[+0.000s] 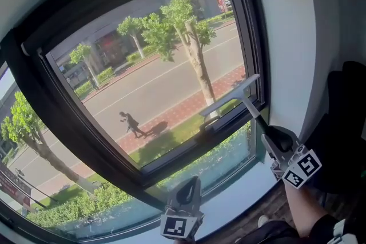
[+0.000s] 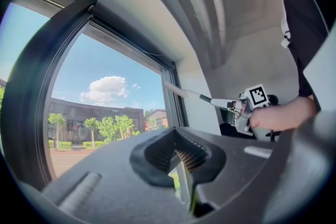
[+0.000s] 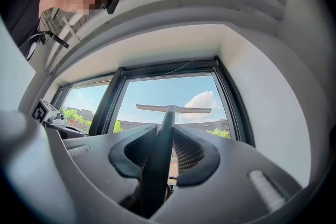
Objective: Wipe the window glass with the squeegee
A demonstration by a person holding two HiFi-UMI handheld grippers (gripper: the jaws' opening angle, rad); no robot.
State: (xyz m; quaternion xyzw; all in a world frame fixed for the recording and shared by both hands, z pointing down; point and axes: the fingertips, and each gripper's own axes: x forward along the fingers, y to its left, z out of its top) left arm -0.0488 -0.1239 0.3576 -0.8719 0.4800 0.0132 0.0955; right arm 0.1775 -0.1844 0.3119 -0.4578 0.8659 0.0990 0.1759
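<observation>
The window glass point(image 1: 148, 77) sits in a dark frame point(image 1: 34, 100). A squeegee with a pale blade point(image 1: 229, 99) and a dark handle point(image 1: 255, 117) rests at the pane's lower right corner, its blade close above the bottom rail. My right gripper point(image 1: 273, 137) is shut on that handle. In the right gripper view the handle point(image 3: 160, 155) runs up between the jaws to the blade point(image 3: 173, 108). Below the window's middle my left gripper point(image 1: 189, 194) is shut with nothing in it, as the left gripper view point(image 2: 178, 152) shows. That view also catches the squeegee point(image 2: 176, 90).
A white wall point(image 1: 286, 37) flanks the window on the right. Under the frame lie a lower glass pane point(image 1: 223, 157) and a pale sill point(image 1: 240, 197). A dark bulky thing point(image 1: 346, 123) stands at the far right, next to the person's forearm point(image 1: 300, 206).
</observation>
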